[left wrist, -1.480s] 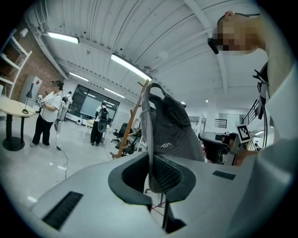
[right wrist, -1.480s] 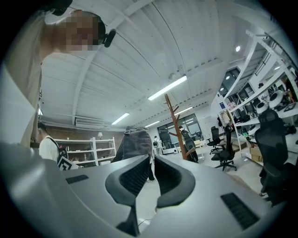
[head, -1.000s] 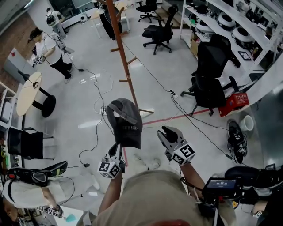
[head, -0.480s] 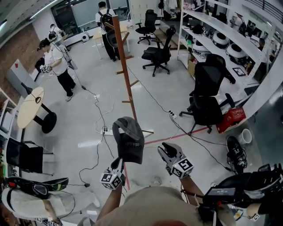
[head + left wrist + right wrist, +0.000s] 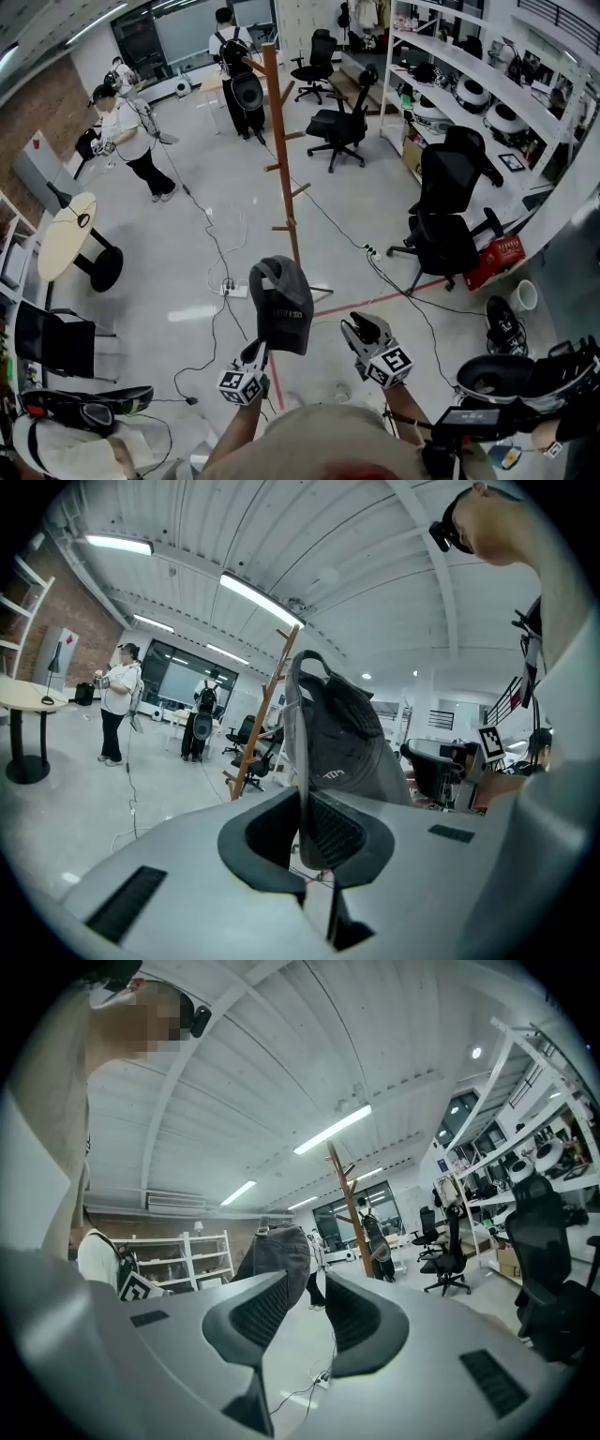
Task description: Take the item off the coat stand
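Observation:
A dark grey cap (image 5: 281,305) hangs from my left gripper (image 5: 259,351), whose jaws are shut on its edge. In the left gripper view the cap (image 5: 342,733) rises out of the left gripper (image 5: 305,836), pinched between the pads. The wooden coat stand (image 5: 286,187) stands beyond it on the floor, apart from the cap, and no item shows on its pegs. My right gripper (image 5: 360,327) is open and empty, to the right of the cap. In the right gripper view the right gripper (image 5: 305,1312) points level, with the cap (image 5: 277,1255) to the left and the coat stand (image 5: 354,1208) further off.
Black office chairs (image 5: 441,225) stand at the right beside white shelves (image 5: 487,84). Cables and a power strip (image 5: 234,289) lie on the floor near the stand's foot. A round table (image 5: 66,234) is at the left. People (image 5: 127,131) stand at the back.
Both grippers have drawn back from the coat stand, with the cap still held in the left one. The stand now looks further off and shows more of its height.

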A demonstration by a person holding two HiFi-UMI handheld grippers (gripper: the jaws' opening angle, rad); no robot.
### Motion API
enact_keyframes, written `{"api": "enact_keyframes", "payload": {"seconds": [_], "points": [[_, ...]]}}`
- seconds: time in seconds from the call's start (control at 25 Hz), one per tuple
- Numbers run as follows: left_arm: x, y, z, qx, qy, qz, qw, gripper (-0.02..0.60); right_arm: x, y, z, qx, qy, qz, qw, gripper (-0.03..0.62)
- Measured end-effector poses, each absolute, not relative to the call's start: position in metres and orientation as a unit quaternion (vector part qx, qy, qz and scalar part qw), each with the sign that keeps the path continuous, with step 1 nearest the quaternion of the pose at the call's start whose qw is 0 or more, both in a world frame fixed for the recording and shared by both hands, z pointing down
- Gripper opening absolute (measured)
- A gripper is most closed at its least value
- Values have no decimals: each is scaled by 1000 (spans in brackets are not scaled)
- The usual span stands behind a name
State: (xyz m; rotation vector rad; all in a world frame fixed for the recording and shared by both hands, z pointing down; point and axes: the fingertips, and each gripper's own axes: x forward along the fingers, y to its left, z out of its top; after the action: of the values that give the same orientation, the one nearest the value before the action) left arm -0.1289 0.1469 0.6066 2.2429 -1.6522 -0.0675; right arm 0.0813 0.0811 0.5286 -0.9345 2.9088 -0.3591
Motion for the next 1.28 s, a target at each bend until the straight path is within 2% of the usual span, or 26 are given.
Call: {"api": "enact_keyframes", "payload": {"seconds": [0.16, 0.6, 1.28], "points": [[-143, 130, 599, 799, -579, -25, 160, 34, 69, 68, 520, -307, 945, -104, 45, 107], [-158, 122, 607, 804, -570, -12, 170, 34, 52, 58, 524, -316, 941, -116, 47, 107], [-142, 92, 600, 810, -562, -18, 166, 34, 74, 36, 520, -341, 931, -118, 48, 107]]}}
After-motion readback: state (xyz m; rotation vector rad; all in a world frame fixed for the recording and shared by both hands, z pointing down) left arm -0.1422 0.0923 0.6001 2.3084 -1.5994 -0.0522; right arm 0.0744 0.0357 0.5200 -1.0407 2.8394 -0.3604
